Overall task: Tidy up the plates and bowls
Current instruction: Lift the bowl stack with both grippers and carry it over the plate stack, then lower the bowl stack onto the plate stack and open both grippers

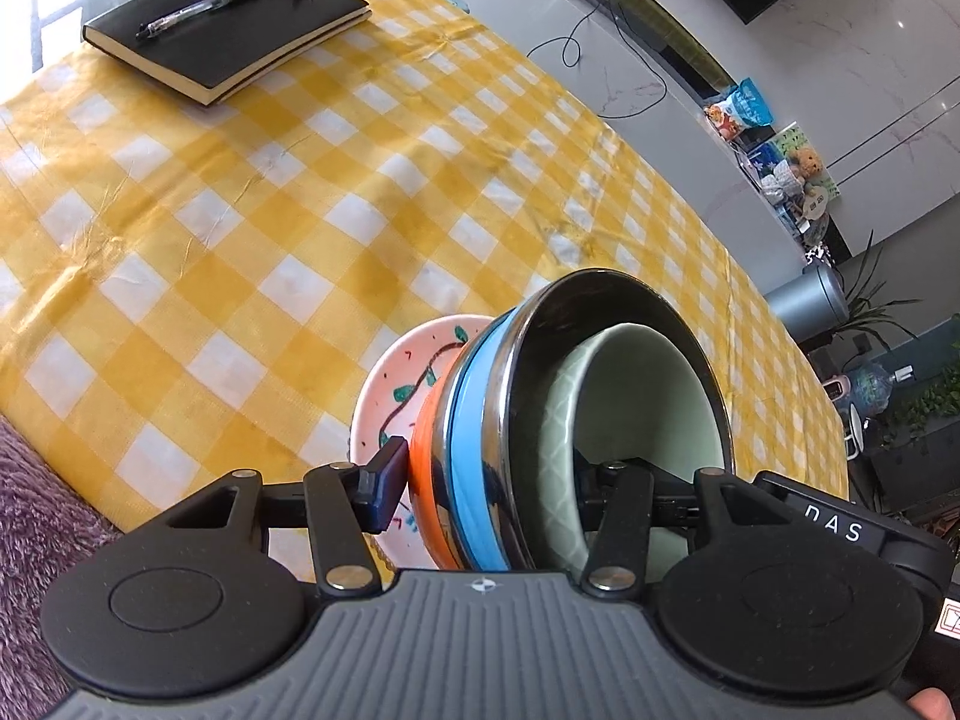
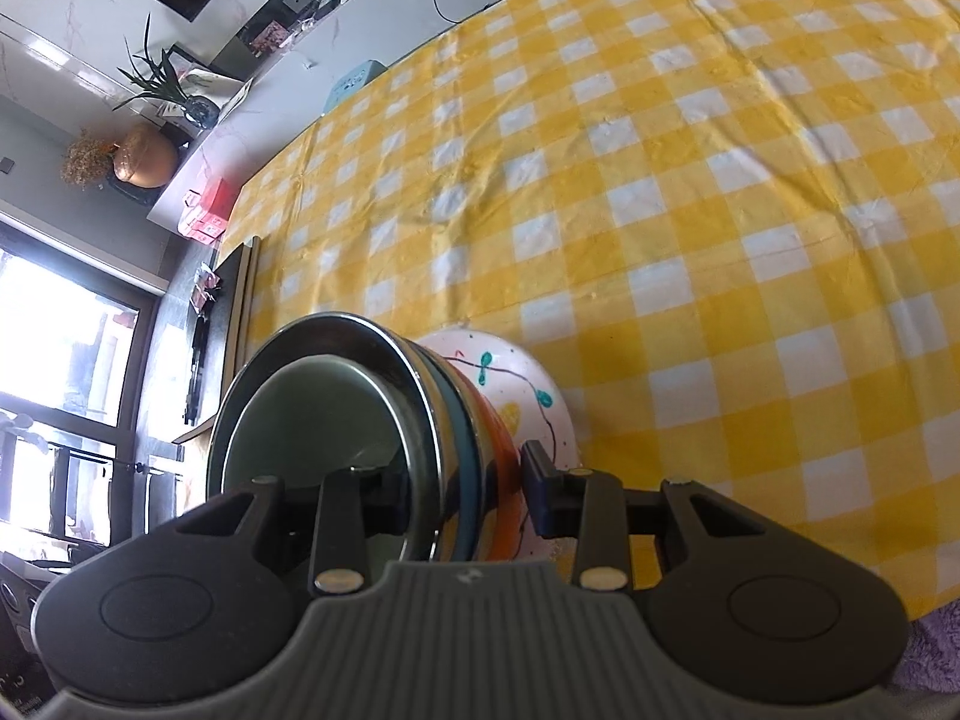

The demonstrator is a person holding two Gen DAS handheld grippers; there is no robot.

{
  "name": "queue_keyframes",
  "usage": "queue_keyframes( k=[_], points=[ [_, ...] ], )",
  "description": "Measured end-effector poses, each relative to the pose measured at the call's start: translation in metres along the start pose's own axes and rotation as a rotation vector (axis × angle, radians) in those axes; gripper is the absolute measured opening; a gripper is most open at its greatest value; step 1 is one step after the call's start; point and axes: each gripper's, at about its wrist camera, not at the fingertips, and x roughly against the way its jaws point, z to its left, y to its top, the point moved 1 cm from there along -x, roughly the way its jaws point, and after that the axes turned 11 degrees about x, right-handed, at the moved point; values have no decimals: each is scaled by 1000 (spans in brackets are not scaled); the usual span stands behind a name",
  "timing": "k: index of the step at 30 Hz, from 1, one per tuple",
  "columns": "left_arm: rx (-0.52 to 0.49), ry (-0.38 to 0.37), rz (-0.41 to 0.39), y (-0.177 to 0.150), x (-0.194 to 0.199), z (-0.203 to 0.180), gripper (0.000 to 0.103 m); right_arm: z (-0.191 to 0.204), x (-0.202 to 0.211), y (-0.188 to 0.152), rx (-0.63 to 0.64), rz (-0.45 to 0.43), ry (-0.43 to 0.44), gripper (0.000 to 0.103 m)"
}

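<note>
Presently one nested stack of dishes is held tipped on edge above the near part of the counter (image 1: 240,228), which is covered with a yellow-and-white checked cloth. Four pieces are counted: a pale green bowl (image 1: 648,396) innermost, a steel bowl with a blue band (image 1: 480,420), an orange-banded bowl (image 1: 426,450), and a pink plate (image 1: 408,372) painted with dark vines and teal leaves. Mouths face sideways, right in the left wrist view and left in the right wrist view; the stacking axis lies roughly level.

Left tongs (image 1: 480,489) are closed across the stack, one pad on the plate's side, the other inside the green bowl. Right tongs (image 2: 468,483) grip likewise.

One black notebook (image 1: 228,24) lies at the far left, carrying one pen (image 1: 204,6).
</note>
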Motion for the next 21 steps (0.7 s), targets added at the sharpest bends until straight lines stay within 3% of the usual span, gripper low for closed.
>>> queue_keyframes(
  k=[21],
  points=[
    [10, 30, 2, 15, -6, -6, 57, 7, -13, 22, -4, 25, -5, 36]
  ],
)
